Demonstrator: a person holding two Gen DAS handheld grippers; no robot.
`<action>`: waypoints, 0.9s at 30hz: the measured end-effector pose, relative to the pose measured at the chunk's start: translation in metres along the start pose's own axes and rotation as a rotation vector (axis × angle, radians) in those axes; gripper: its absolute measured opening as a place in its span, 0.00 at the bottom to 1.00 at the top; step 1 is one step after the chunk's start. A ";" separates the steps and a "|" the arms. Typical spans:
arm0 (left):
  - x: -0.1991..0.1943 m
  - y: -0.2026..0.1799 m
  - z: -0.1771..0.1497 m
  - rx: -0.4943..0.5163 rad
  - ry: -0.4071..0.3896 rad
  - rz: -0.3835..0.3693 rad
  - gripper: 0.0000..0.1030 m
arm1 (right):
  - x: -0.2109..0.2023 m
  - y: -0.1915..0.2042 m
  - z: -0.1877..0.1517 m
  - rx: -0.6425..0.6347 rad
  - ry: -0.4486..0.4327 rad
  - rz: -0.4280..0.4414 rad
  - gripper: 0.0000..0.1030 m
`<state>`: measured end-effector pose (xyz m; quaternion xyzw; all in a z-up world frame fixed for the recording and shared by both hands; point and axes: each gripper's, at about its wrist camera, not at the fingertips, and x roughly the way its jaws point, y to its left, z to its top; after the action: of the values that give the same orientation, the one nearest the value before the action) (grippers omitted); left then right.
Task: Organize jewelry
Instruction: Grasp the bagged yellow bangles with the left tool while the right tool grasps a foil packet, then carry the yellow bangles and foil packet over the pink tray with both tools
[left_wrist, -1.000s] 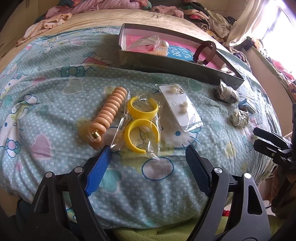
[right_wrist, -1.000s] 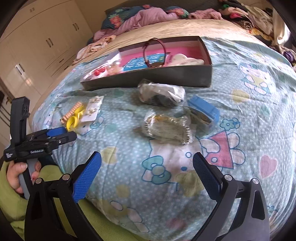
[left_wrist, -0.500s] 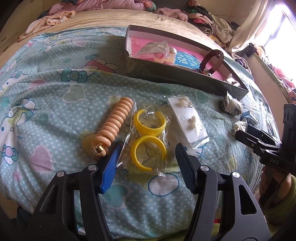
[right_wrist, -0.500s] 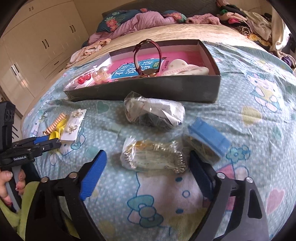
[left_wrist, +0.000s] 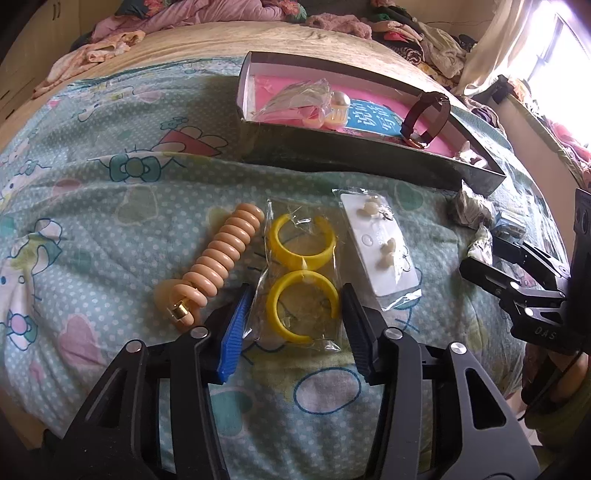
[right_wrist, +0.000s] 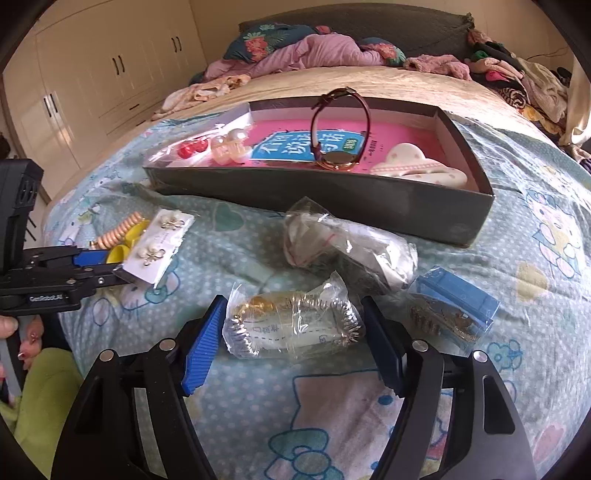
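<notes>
A clear bag with two yellow hoops (left_wrist: 301, 280) lies on the patterned bedspread. Its near end sits between the pads of my left gripper (left_wrist: 297, 332), whose jaws are closing; narrow gaps still show on both sides. A clear bag of silver and gold coil bracelets (right_wrist: 295, 328) lies between the pads of my right gripper (right_wrist: 293, 343), whose jaws are closing too, the pads just beside the bag's ends. Beyond stands the dark box (right_wrist: 332, 192) with a pink floor, holding a brown watch (right_wrist: 340, 129), pearl clips (right_wrist: 229, 146) and a cream clip.
A peach spiral band (left_wrist: 218, 258) and a white earring card (left_wrist: 380, 247) flank the hoops. A crumpled clear bag (right_wrist: 347, 247) and a small blue case (right_wrist: 454, 299) lie near the bracelets. Clothes are piled at the bed's far end, and wardrobes stand at the left.
Both grippers' jaws have narrowed a lot. The left one now brackets the hoop bag. The right one has moved forward and now brackets the bracelet bag.
</notes>
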<state>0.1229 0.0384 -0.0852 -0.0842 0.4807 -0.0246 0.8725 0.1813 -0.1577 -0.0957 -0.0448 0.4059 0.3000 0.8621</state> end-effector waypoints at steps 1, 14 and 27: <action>-0.001 0.000 0.000 -0.001 -0.006 -0.004 0.35 | -0.002 0.000 0.000 0.000 -0.003 0.009 0.68; -0.036 -0.008 -0.014 0.010 -0.075 -0.066 0.31 | -0.022 0.009 -0.003 -0.010 -0.017 0.068 0.66; -0.069 -0.019 -0.008 0.036 -0.166 -0.062 0.31 | -0.066 0.019 0.010 -0.057 -0.081 0.097 0.66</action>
<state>0.0797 0.0273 -0.0282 -0.0851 0.4031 -0.0534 0.9096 0.1449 -0.1702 -0.0384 -0.0373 0.3638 0.3543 0.8607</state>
